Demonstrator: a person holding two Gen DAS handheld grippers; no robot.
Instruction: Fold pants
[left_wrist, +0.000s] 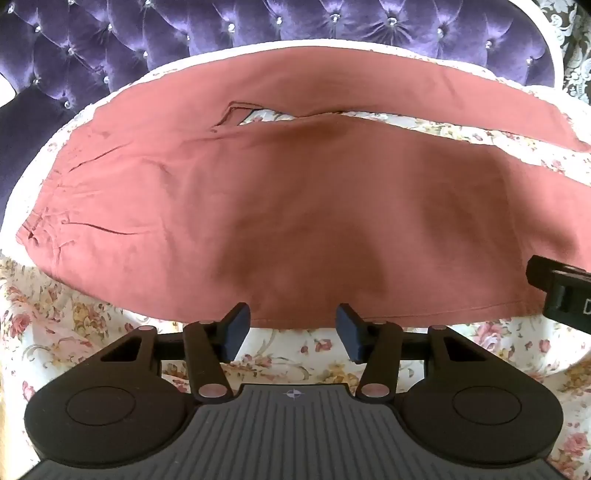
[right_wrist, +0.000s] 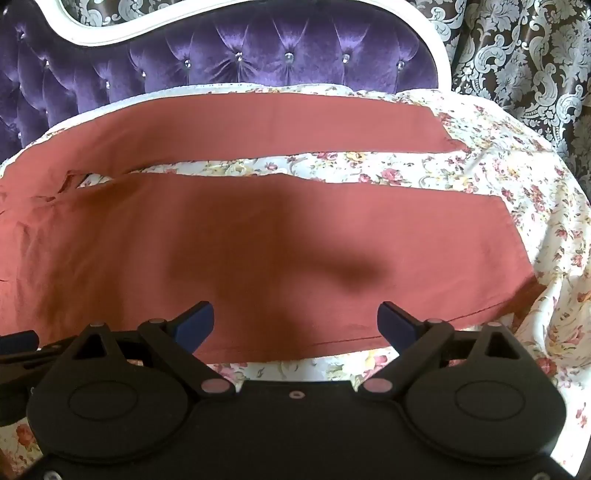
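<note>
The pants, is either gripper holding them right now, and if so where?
No. The left gripper and right gripper both hang open over the near edge of the pants, with nothing between the fingers.

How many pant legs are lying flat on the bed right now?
2. The near leg lies just ahead of both open grippers; the far leg lies beyond it, by the headboard. A strip of floral sheet shows between them.

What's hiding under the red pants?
The red pants lie flat on a flowery sheet. The sheet peeks out between the two legs and all around the edges. Whatever is directly beneath the cloth is covered, so I cannot see it.
</note>
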